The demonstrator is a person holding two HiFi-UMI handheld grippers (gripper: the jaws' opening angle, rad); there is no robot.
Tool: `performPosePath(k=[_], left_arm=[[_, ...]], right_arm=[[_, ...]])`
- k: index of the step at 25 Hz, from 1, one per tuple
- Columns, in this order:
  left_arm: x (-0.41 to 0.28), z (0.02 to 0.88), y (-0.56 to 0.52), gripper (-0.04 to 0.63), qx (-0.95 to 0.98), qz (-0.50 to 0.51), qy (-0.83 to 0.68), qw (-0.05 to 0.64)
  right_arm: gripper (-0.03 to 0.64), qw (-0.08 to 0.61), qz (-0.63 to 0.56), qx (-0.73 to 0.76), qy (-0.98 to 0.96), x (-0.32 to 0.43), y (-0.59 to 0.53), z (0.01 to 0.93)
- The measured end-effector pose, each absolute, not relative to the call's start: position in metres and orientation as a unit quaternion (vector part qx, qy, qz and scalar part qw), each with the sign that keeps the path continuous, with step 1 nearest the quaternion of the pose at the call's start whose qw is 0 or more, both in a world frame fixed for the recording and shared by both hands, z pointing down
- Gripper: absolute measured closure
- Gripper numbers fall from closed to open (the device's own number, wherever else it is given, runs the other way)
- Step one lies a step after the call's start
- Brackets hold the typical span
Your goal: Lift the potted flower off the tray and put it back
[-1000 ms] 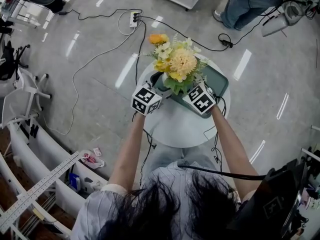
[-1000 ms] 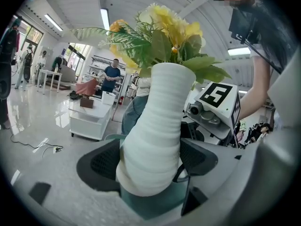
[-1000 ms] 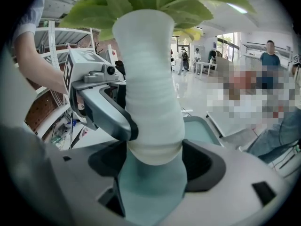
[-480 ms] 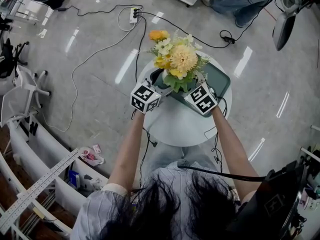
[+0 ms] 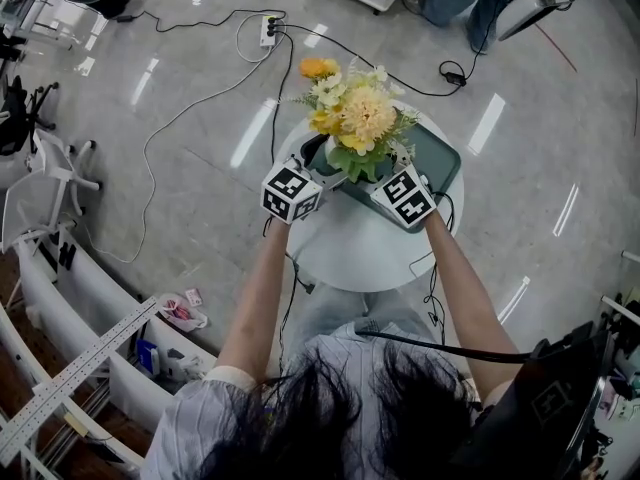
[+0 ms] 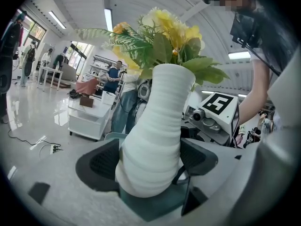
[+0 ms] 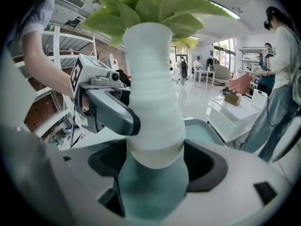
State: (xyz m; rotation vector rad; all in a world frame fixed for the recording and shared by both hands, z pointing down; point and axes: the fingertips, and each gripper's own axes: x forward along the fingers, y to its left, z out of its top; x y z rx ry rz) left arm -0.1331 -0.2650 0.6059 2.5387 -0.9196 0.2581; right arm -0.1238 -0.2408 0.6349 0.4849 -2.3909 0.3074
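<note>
No words, numbers or brand names can be read anywhere in the room. The only signs are black-and-white square code markers, patterns rather than letters. They stand on the faces of the left cube and the right cube, and one face shows again in each gripper view.

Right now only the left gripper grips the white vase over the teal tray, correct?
Not only the left: the right gripper grips the white vase too, its jaws pressed on either side of it in the right gripper view. The left gripper does hold it over the teal tray.
</note>
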Motion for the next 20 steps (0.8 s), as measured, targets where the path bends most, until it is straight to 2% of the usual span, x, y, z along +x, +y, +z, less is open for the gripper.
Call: performPosePath(k=[20], left_arm=[[-0.139,0.595,-0.252,0.199,0.908,0.089,-0.349,0.214]], right_arm=[[0.259,0.337,0.123,0.207,-0.91,-0.115,-0.239,0.633]])
